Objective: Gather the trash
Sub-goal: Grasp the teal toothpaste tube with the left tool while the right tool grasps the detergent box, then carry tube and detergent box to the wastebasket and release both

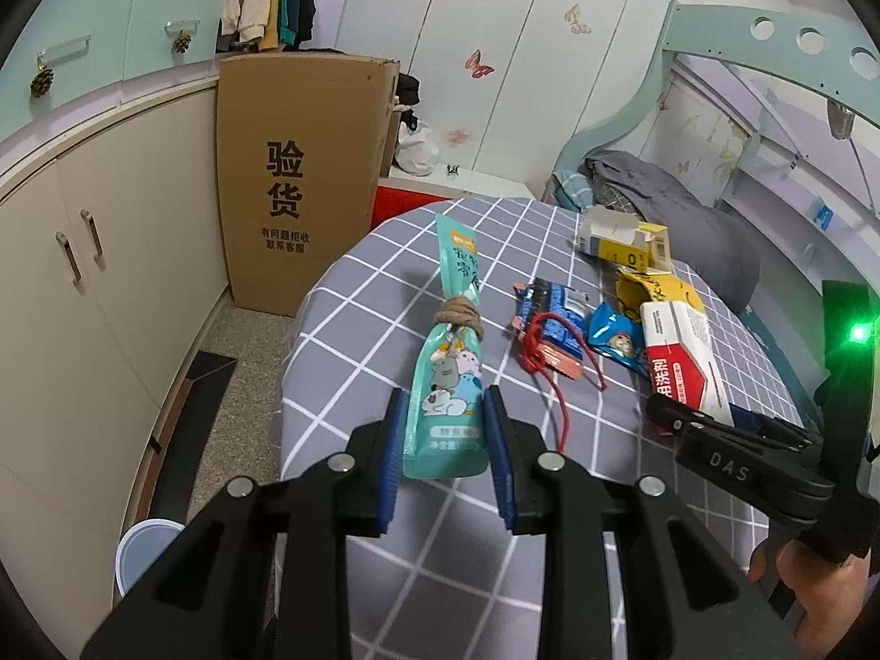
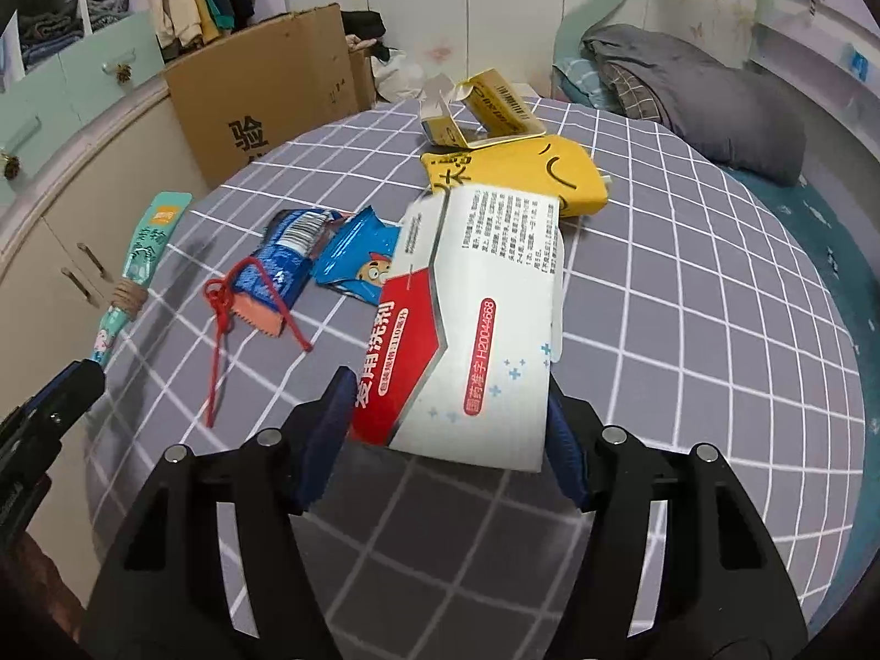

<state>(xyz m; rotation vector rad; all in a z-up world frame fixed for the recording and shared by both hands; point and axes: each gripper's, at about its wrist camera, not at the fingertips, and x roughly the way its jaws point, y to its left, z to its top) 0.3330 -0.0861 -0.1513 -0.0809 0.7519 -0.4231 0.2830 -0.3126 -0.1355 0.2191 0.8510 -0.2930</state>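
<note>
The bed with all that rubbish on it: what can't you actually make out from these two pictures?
- Left view: red and white box, near end hidden behind the right gripper.
- Right view: teal pouch, lower end behind the left gripper.
- Left view: pale tub, partly hidden by the gripper's arm.

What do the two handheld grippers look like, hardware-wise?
Both the left gripper and the right gripper are matte black linkages with silver pivot pins and ribbed blue pads. From the left wrist view, the right one shows "DAS" lettering and a green light.
</note>
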